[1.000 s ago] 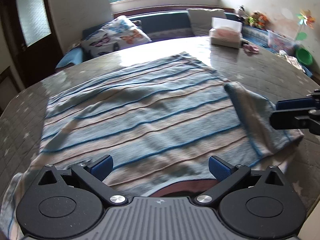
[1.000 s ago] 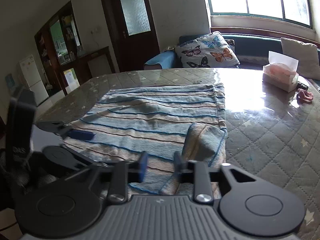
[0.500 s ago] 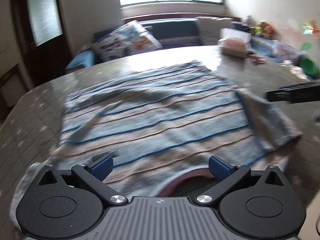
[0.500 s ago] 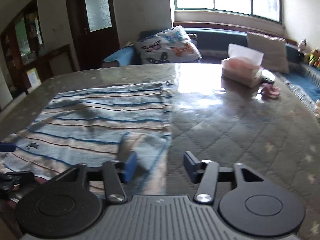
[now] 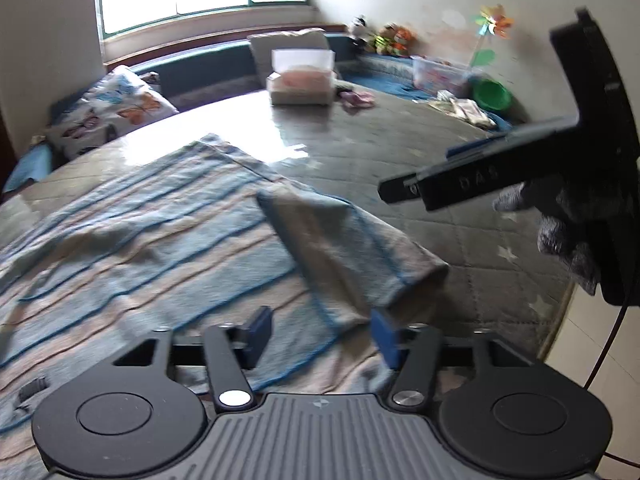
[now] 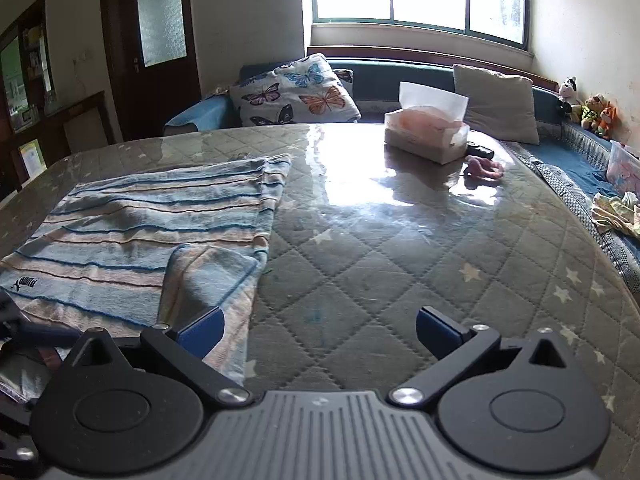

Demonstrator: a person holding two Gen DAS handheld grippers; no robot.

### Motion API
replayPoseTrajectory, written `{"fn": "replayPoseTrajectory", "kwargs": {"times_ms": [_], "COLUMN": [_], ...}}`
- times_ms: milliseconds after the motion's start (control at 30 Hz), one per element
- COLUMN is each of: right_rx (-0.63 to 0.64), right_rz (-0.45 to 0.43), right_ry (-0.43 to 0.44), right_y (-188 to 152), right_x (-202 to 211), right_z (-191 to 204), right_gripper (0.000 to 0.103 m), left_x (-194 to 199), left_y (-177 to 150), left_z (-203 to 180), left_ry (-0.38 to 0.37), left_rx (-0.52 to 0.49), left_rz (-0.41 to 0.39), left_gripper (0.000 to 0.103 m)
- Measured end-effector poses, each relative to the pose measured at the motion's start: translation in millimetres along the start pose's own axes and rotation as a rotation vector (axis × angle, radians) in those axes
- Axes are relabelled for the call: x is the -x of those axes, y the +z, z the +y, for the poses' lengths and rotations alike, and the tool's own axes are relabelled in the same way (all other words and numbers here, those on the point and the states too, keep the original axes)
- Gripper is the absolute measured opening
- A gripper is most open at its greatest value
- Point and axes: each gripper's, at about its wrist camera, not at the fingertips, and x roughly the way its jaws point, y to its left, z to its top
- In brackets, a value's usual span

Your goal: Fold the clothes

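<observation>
Currently one striped garment (image 6: 132, 236) lies flat on the counter (image 6: 420, 264), its folded sleeve (image 5: 344, 248) at the right edge. Left hand-held gripper (image 5: 322, 338) is closing around the hem; right hand-held gripper (image 6: 320, 328) is opening, empty, over bare counter.

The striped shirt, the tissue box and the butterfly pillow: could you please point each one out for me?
striped shirt (image 6: 132, 216): right wrist view, on the flat striped body.
tissue box (image 6: 426, 138): right wrist view, on the box's front side.
butterfly pillow (image 6: 296, 94): right wrist view, on the middle of the printed cover.
</observation>
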Motion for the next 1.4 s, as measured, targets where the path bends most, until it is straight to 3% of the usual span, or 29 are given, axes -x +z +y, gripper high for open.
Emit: {"fn": "replayPoseTrajectory", "kwargs": {"times_ms": [133, 200, 300, 467, 667, 833, 900, 967, 1067, 1233, 1400], "right_rx": [0.021, 0.025, 0.024, 0.040, 0.099, 0.153, 0.171, 0.185, 0.197, 0.210, 0.233], "right_rz": [-0.012, -0.011, -0.008, -0.003, 0.036, 0.082, 0.080, 0.067, 0.042, 0.026, 0.060], "right_ry": [-0.015, -0.021, -0.022, -0.001, 0.043, 0.043, 0.040, 0.037, 0.035, 0.034, 0.041], "right_y": [-0.3, -1.0, -2.7, -6.7, -19.6, -31.5, -29.8, -24.3, -10.4, 8.1, 17.9], "right_x": [5.7, 5.7, 5.4, 6.2, -6.5, -18.1, -16.5, -15.6, -19.3, -36.3, -68.4], "right_z": [-3.8, -4.9, -6.9, -3.3, 15.2, 26.5, 28.0, 28.9, 29.7, 34.0, 43.3], "right_gripper": [0.103, 0.103, 0.103, 0.103, 0.103, 0.103, 0.103, 0.103, 0.103, 0.103, 0.103], "left_x": [-10.8, -12.1, -6.1, 16.3, 13.8, 16.9, 20.5, 20.1, 14.5, -5.1, -11.2], "left_y": [-1.0, -1.7, -1.3, 4.3, 0.7, 0.4, 2.6, 6.1, 9.9, 5.5, -1.8], "left_z": [-2.1, -3.1, -3.4, -1.0, 6.5, 12.7, 15.2, 15.3, 14.3, 14.8, 19.8], "left_ry": [-0.035, -0.037, -0.015, 0.056, 0.095, 0.120, 0.127, 0.116, 0.090, 0.073, 0.063], "left_rx": [-0.005, -0.006, -0.005, -0.011, -0.015, -0.001, 0.007, 0.011, 0.010, 0.013, 0.025], "left_rz": [0.018, 0.017, -0.004, -0.043, -0.009, -0.005, -0.016, -0.030, -0.040, 0.010, 0.030], "left_gripper": [0.026, 0.010, 0.004, 0.004, 0.005, 0.010, 0.022, 0.028, 0.028, 0.028, 0.028]}}
